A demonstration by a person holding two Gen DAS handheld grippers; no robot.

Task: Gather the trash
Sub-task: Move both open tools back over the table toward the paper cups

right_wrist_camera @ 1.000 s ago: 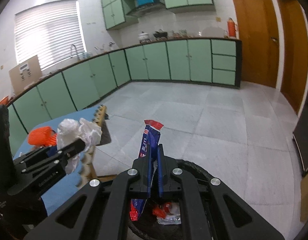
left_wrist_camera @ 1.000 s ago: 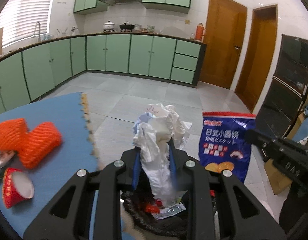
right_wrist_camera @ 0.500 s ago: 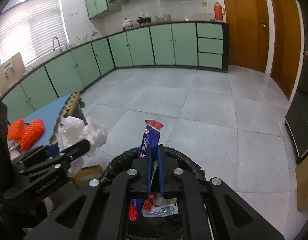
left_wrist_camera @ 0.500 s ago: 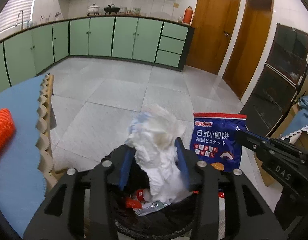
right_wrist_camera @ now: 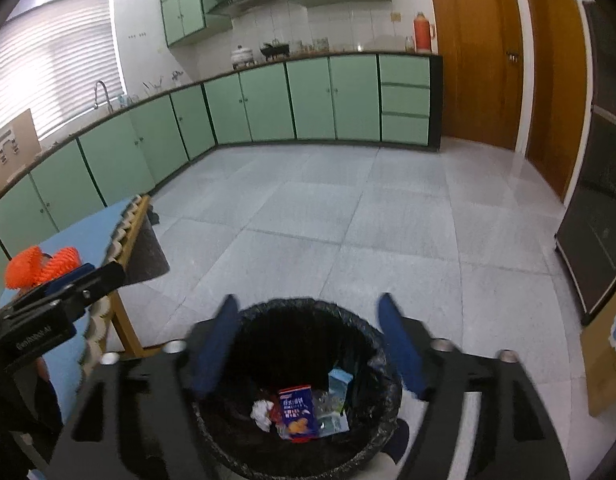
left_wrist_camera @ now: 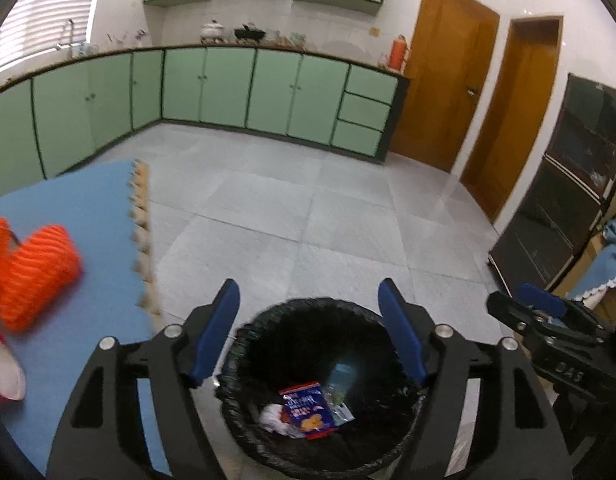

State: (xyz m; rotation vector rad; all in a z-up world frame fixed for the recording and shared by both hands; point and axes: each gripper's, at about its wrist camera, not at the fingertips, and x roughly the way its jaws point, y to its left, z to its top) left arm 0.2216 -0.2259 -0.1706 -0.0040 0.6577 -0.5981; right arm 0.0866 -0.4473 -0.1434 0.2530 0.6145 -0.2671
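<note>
A black-lined trash bin [left_wrist_camera: 243,364] stands on the floor beside the blue table, below both grippers; it also shows in the right wrist view [right_wrist_camera: 380,344]. Inside lie a blue biscuit packet [left_wrist_camera: 308,408] [right_wrist_camera: 297,412] and a crumpled white tissue [left_wrist_camera: 271,416] [right_wrist_camera: 261,410] among other wrappers. My left gripper [left_wrist_camera: 308,328] is open and empty above the bin. My right gripper [right_wrist_camera: 308,344] is open and empty above the bin. An orange foam net [left_wrist_camera: 31,272] and a red paper cup [left_wrist_camera: 1,372] lie on the table.
The blue table [left_wrist_camera: 87,208] with a scalloped edge is at the left. Grey tiled floor [left_wrist_camera: 308,208] stretches to green cabinets [left_wrist_camera: 227,84]. Wooden doors [left_wrist_camera: 440,80] and a dark cabinet [left_wrist_camera: 568,200] stand at the right. A cardboard box [right_wrist_camera: 604,364] sits at the far right.
Both grippers have opened. The tissue wad fell from the left one and the blue packet from the right one, and both now lie in the bin.
</note>
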